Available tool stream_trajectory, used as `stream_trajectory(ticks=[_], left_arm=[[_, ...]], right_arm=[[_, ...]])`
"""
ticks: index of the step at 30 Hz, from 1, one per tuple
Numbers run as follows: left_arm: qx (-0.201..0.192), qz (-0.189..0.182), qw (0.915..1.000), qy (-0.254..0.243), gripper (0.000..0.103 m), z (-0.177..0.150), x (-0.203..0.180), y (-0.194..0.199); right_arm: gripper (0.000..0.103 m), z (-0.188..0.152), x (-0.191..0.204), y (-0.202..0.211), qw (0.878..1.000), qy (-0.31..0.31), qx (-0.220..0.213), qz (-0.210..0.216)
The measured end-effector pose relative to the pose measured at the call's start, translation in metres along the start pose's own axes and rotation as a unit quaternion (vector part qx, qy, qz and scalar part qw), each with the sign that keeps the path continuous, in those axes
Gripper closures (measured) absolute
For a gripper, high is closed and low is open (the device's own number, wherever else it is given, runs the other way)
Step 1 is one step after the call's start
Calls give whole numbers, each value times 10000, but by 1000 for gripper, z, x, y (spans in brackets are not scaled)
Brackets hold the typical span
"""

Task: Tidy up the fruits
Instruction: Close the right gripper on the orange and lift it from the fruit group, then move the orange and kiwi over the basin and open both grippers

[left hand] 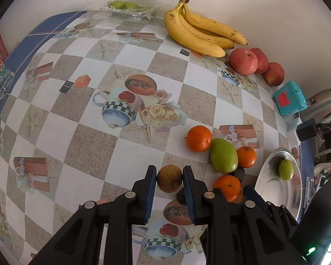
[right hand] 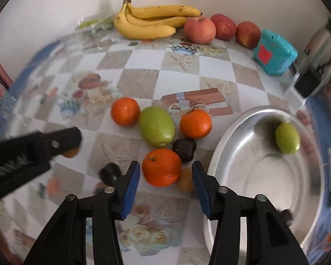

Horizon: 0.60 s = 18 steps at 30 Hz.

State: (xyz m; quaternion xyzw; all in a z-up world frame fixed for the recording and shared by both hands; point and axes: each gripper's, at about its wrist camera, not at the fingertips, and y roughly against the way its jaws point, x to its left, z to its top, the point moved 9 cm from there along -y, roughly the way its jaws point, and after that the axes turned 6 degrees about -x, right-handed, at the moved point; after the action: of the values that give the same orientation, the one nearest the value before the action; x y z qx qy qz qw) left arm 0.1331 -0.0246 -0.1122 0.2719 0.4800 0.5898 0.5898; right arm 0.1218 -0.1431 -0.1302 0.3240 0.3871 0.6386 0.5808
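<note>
Glass (left hand: 0,79) with illegible red-green label

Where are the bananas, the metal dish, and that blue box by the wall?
bananas (right hand: 143,29): right wrist view, on the front banana's middle.
metal dish (right hand: 242,132): right wrist view, on its bare left inner wall.
blue box (left hand: 290,99): left wrist view, on its front face.

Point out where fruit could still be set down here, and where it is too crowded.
Free: most of the metal tray, holding only one green fruit, and the checkered tablecloth between the bananas and the glass dish. Crowded: the cluster of oranges around the large green fruit, beside the tray's rim.
</note>
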Motion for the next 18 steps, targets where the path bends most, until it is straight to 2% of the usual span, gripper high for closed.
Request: stream_trajectory(ticks=[4,9,12,15,18], left_arm=[[26,33,10000,64,76,0,5,-2],[24,45,10000,85,76,0,6,-2],[15,53,10000,76,76,1,6,-2],[15,59,9999,89,76,1,6,-2],[1,60,9999,114,76,2,6,-1]], right_arm=[[53,-1,5,-5,9992,315,25,-249],[54,-3,6,-6,9986,398,68,-349],[62,-3,6,-6,9991,326,72,-252],[62,-4,7,-5,9995,233,90,-174],[63,-2,8,-3,9999,30,85,102]])
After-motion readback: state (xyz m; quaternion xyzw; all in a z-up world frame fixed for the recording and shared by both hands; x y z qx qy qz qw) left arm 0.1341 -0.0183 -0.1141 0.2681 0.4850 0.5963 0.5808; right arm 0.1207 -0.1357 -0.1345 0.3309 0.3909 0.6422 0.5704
